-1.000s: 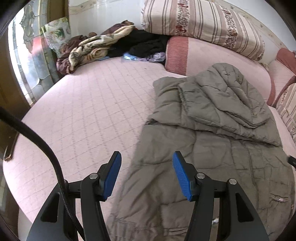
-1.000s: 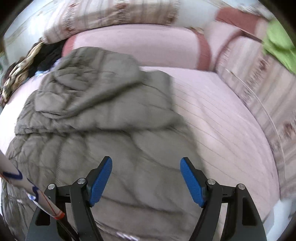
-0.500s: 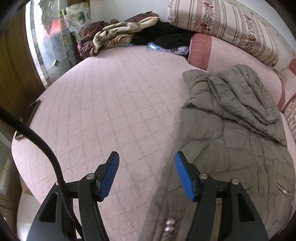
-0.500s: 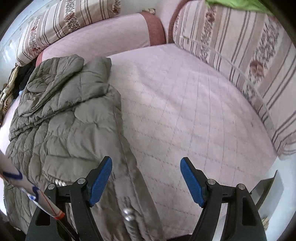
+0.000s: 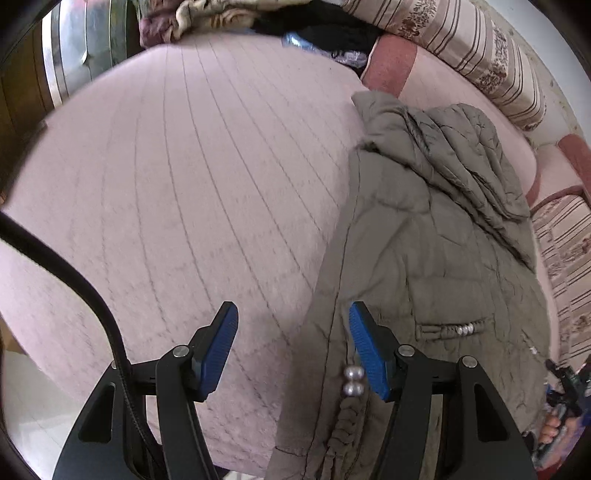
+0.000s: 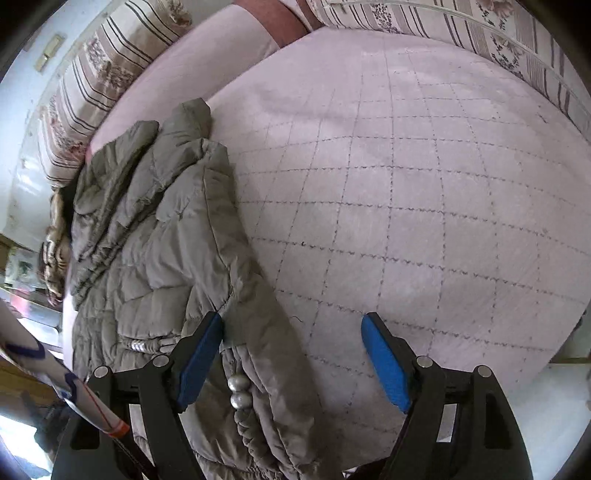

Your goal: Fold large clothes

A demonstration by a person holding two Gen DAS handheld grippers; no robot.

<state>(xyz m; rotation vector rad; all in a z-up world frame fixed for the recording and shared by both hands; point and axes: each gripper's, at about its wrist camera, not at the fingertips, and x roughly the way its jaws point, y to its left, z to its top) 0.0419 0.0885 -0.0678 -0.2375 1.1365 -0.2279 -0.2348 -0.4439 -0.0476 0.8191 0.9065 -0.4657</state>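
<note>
The jacket's (image 5: 436, 258) hem runs off both pictures' bottom edges.

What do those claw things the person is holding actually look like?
Both are alike: the left claw and the right claw each have two black plastic arms with cut-out slots and silver pivot pins, tipped with ribbed blue pads. A black cable curves past the left one.

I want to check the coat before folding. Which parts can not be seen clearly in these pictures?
- Coat hem: cut off by the bottom edge in both wrist views.
- Its underside: hidden by the coat itself on the bed.
- Clothes pile: cropped by the top edge, left view.
- Bed quilting: motion-blurred, left view.
</note>
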